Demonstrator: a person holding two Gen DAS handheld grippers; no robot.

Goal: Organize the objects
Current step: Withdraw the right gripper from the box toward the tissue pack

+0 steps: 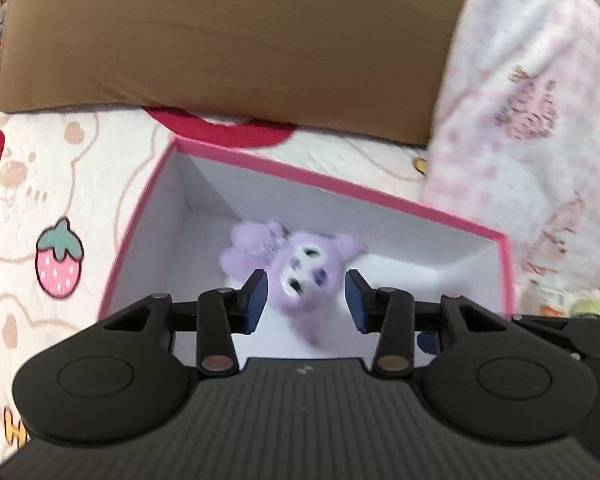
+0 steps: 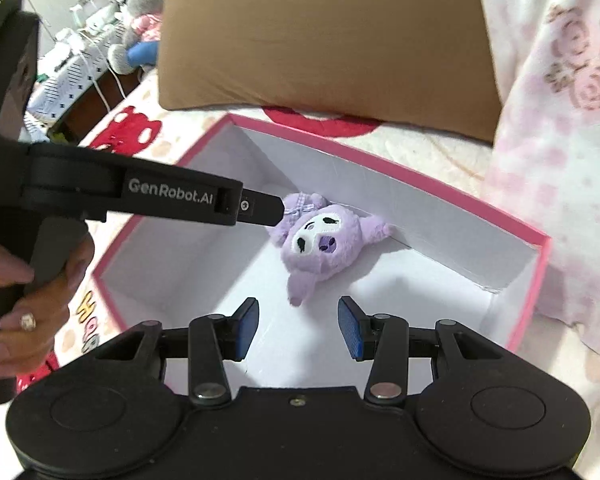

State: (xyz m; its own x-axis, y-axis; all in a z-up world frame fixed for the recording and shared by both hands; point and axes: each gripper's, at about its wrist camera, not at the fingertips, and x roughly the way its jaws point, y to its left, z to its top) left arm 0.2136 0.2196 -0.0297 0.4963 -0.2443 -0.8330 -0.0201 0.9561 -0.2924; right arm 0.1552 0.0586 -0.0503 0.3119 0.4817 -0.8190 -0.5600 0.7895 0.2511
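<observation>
A purple plush toy (image 1: 300, 268) with a white face lies on the white floor of an open pink-rimmed box (image 1: 147, 204). My left gripper (image 1: 307, 298) is open above the box, its blue pads either side of the plush but apart from it. In the right wrist view the plush (image 2: 320, 244) lies near the far wall of the box (image 2: 536, 276). My right gripper (image 2: 297, 328) is open and empty over the box's near part. The left gripper's fingertips (image 2: 275, 210) reach in from the left, just beside the plush's bow.
The box sits on a cartoon-print bedspread (image 1: 39, 184). A brown pillow (image 1: 227, 36) lies behind it and a pink-white blanket (image 1: 532, 120) to the right. A cluttered desk with stuffed toys (image 2: 139, 20) stands beyond the bed at far left.
</observation>
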